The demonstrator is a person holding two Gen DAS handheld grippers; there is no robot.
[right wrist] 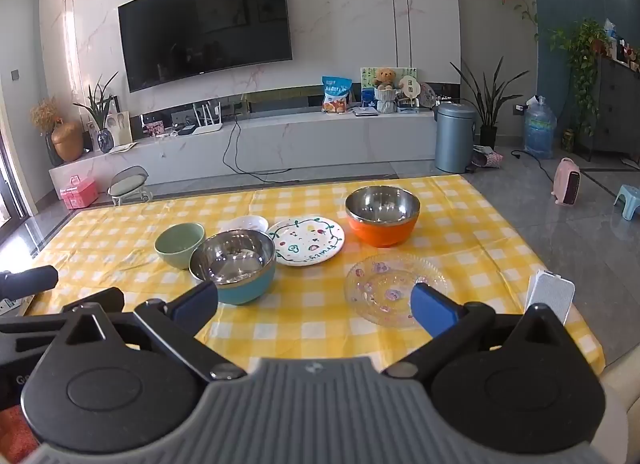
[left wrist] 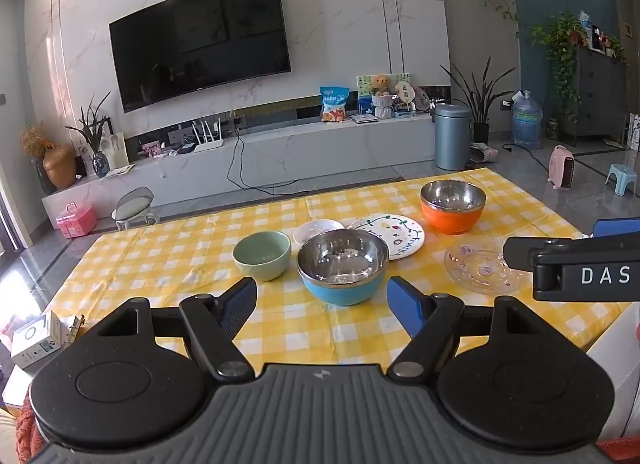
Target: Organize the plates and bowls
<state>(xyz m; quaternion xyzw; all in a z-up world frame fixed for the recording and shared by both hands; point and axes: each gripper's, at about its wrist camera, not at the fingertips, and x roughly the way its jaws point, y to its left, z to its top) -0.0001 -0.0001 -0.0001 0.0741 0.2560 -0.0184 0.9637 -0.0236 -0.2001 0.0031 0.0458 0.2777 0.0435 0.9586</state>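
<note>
On the yellow checked tablecloth (left wrist: 160,260) stand a blue steel-lined bowl (left wrist: 343,268) (right wrist: 234,266), a green bowl (left wrist: 262,255) (right wrist: 179,244), an orange steel-lined bowl (left wrist: 453,205) (right wrist: 382,215), a painted white plate (left wrist: 394,234) (right wrist: 306,242), a small white dish (left wrist: 316,229) (right wrist: 246,222) and a clear glass plate (left wrist: 478,268) (right wrist: 394,288). My left gripper (left wrist: 322,310) is open and empty, just in front of the blue bowl. My right gripper (right wrist: 316,304) is open and empty, its right finger over the glass plate's near edge.
The right gripper's body (left wrist: 576,268) shows at the right of the left wrist view. A white box (right wrist: 550,296) stands at the table's right edge. A small box (left wrist: 38,338) lies at the left corner. Beyond the table are the floor, a TV bench and a bin (left wrist: 452,135).
</note>
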